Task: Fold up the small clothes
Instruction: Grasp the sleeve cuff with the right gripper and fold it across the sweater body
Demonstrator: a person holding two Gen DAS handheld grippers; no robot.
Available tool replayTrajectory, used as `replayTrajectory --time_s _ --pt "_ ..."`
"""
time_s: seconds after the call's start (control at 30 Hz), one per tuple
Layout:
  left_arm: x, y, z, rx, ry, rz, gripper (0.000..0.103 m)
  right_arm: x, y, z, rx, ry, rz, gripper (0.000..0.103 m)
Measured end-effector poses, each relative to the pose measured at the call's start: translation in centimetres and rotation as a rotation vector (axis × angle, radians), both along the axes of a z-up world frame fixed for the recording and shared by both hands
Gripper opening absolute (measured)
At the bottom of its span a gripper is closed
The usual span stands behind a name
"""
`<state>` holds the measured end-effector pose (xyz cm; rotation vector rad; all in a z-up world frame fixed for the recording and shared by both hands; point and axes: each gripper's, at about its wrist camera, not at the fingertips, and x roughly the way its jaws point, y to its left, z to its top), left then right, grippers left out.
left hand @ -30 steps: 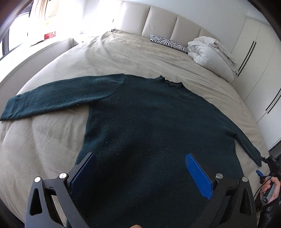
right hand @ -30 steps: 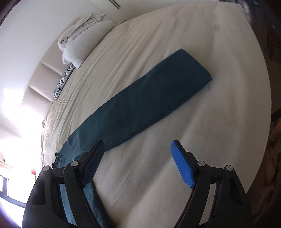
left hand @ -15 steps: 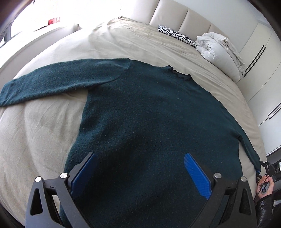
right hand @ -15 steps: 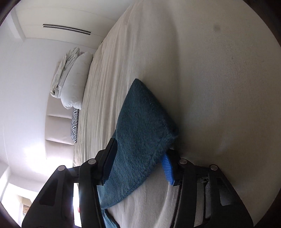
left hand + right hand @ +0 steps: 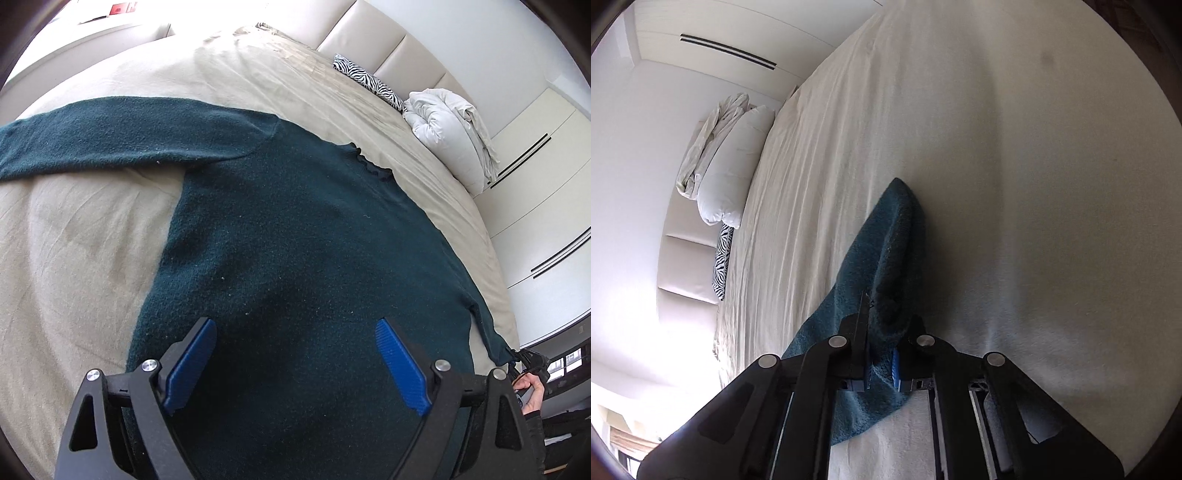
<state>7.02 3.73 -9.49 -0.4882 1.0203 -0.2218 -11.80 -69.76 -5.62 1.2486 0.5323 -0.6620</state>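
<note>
A dark green sweater (image 5: 303,258) is spread flat on the bed (image 5: 74,258). The left tongs (image 5: 295,354) are held wide above its body, their gap just narrowed, nothing pinched. The right tongs (image 5: 881,343), at four o'clock, are clamped on its cuff (image 5: 886,251).

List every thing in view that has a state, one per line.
Sweater: spread flat on the bed, unfolded.
Right sleeve: cuff pinched and lifted.
Left sleeve: stretched out flat.
Right gripper: shut on the sleeve, just closed.
Left gripper: open over the sweater, fingers closing slightly.
Duvet: bundled by the headboard.
</note>
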Motion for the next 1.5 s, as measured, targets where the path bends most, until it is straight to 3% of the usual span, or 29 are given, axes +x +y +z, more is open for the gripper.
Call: replayTrajectory --time_s 0.2,0.4,0.57,0.7,0.73,0.77,0.8,0.87,1.07,1.27,1.43,1.5 --pt "0.2 1.0 -0.1 -0.021 -0.013 0.011 0.09 11.1 8.0 5.6 -0.168 0.046 0.274 0.006" --pt "0.4 3.0 0.0 -0.043 -0.034 0.032 0.091 23.1 25.6 9.0 -0.34 0.047 0.666 0.006" --pt "0.4 5.4 0.1 -0.039 -0.045 0.082 0.091 27.8 41.7 8.1 -0.441 0.062 0.958 0.006" --pt "0.5 7.0 -0.1 -0.042 -0.04 0.116 0.091 29.0 49.4 5.3 -0.43 0.115 1.102 0.008" --pt "0.5 7.2 -0.1 -0.041 -0.04 0.122 0.091 28.5 51.2 4.3 -0.414 0.128 1.131 0.011" --pt "0.5 7.5 -0.2 -0.04 -0.04 0.126 0.092 28.7 52.0 3.4 -0.387 0.128 1.166 0.023" --pt "0.6 7.7 -0.2 -0.038 -0.041 0.13 0.093 27.7 52.3 2.2 -0.342 0.115 1.2 0.037" --pt "0.7 7.8 -0.2 -0.031 -0.046 0.136 0.094 25.7 52.6 1.8 -0.328 0.065 1.191 0.048" --pt "2.4 5.9 0.0 -0.018 -0.054 0.083 0.095 19.3 49.5 4.6 -0.409 -0.006 1.122 0.049" --pt "8.1 0.5 0.6 0.008 -0.065 -0.043 0.093 13.6 42.8 7.3 -0.414 -0.068 1.018 0.049" --pt "14.4 -4.2 0.4 0.022 -0.023 -0.149 0.081 11.3 36.8 8.4 -0.393 -0.085 0.95 0.049" --pt "16.5 -6.2 -0.5 0.041 0.02 -0.194 0.067 10.8 34.6 8.7 -0.396 -0.091 0.924 0.049"
